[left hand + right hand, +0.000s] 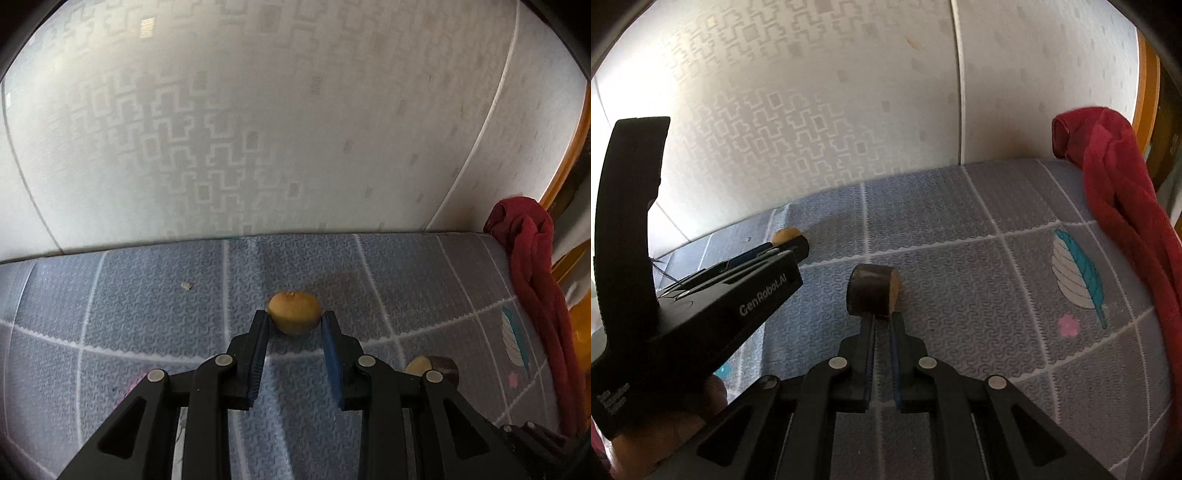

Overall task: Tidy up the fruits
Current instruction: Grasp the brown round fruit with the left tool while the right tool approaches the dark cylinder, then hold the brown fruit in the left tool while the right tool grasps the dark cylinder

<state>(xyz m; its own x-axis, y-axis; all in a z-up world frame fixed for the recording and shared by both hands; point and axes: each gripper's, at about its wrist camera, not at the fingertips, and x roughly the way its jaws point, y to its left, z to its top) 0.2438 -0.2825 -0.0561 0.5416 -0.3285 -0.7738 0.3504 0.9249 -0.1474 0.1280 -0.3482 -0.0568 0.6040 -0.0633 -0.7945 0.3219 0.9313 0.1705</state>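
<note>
Patterned wall: pale, geometric relief, rising directly behind the mat.

Mat: grey-blue, textured, with a white grid and a feather print; it covers the whole surface. All places below are given relative to it.

Red cloth: bunched and draped along the mat's right edge, near the back corner.

Left hand-held gripper: black frame, blue pads, over the middle of the mat. Its jaws are clamped on a yellow-brown fruit, one pad on each side. Whether the fruit rests on the mat or is held just above it cannot be told.

Right hand-held gripper: over the mat's centre, to the right of the left one. Its jaws are drawn nearly together on the lower edge of a dark brown, round-sided piece with a tan cut face on its right side; its kind cannot be told.

Small pale crumb: on the mat's left half, near the back edge.
</note>
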